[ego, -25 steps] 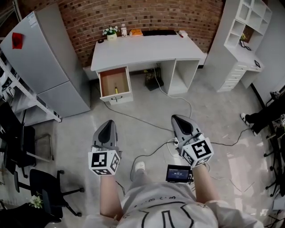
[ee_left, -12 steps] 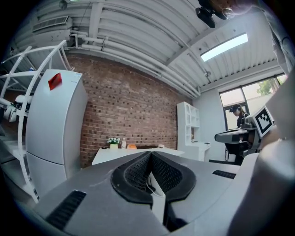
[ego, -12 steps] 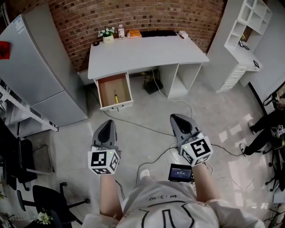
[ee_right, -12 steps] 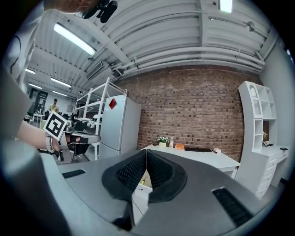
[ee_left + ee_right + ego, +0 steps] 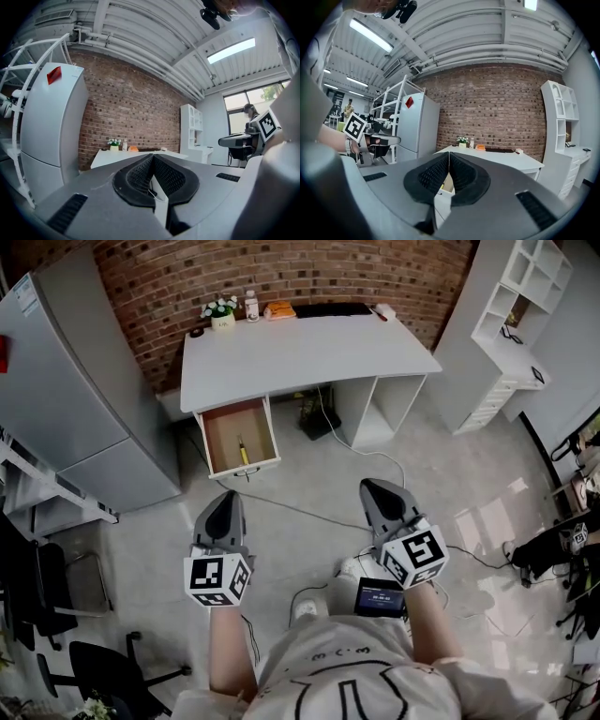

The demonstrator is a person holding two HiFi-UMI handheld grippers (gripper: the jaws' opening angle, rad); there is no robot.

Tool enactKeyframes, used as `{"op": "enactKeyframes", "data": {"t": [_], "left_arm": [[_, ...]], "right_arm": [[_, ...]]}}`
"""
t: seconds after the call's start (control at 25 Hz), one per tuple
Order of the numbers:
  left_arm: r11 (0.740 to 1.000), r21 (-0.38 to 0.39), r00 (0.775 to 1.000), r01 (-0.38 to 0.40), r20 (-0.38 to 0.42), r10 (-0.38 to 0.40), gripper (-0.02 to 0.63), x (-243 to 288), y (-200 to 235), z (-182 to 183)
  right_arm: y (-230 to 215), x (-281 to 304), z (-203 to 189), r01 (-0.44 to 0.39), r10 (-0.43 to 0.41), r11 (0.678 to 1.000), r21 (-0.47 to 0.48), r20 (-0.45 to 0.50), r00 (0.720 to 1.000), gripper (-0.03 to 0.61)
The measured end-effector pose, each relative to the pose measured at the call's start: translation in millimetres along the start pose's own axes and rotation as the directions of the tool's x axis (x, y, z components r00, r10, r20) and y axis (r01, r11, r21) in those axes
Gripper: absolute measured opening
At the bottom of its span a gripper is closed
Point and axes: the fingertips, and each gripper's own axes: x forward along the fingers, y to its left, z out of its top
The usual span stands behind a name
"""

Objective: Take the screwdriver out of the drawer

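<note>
Head view: left gripper (image 5: 225, 497) and right gripper (image 5: 374, 487), both clenched empty, hang short of the open drawer (image 5: 219, 430): approach step. Next, open 1 around the screwdriver (image 5: 243, 450).

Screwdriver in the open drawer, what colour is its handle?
Yellow; the screwdriver shows best in the head view.

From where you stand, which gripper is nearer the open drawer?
The left gripper: the drawer with the screwdriver lies just ahead of it; the right gripper stands farther right.
</note>
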Motion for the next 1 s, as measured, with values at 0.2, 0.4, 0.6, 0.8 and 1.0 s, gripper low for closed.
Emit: {"op": "enactKeyframes", "data": {"t": [0.2,0.4,0.6,0.8,1.0], "left_arm": [[1.000,0.008,1.000,-0.008,0.005,0.008,0.012,17.8,6.6,2.4],[1.000,0.011,1.000,-0.021,0.012,0.020,0.012,44.5,16.1,6.9],[1.000,0.019,1.000,-0.025,0.000,0.025,0.012,79.0,22.3,6.0],[0.998,0.016,0.999,-0.053,-0.013,0.053,0.012,123.5,36.0,4.5],[0.997,0.013,0.996,-0.079,-0.034,0.079,0.012,174.6,51.3,4.7]], "right_arm": [[-16.4,16.8,3.1,0.008,-0.008,1.000,0.000,0.014,1.000,0.020],[-32.7,39.8,0.2,0.004,-0.004,1.000,0.005,0.016,1.000,0.020],[-58.6,69.1,-6.7,-0.002,0.002,1.000,0.027,0.010,1.000,0.020],[-92.0,110.1,-10.6,-0.022,0.021,0.999,0.037,0.009,1.000,0.020],[-126.9,160.4,-13.2,-0.048,0.048,0.998,0.051,0.000,0.999,0.020]]}}
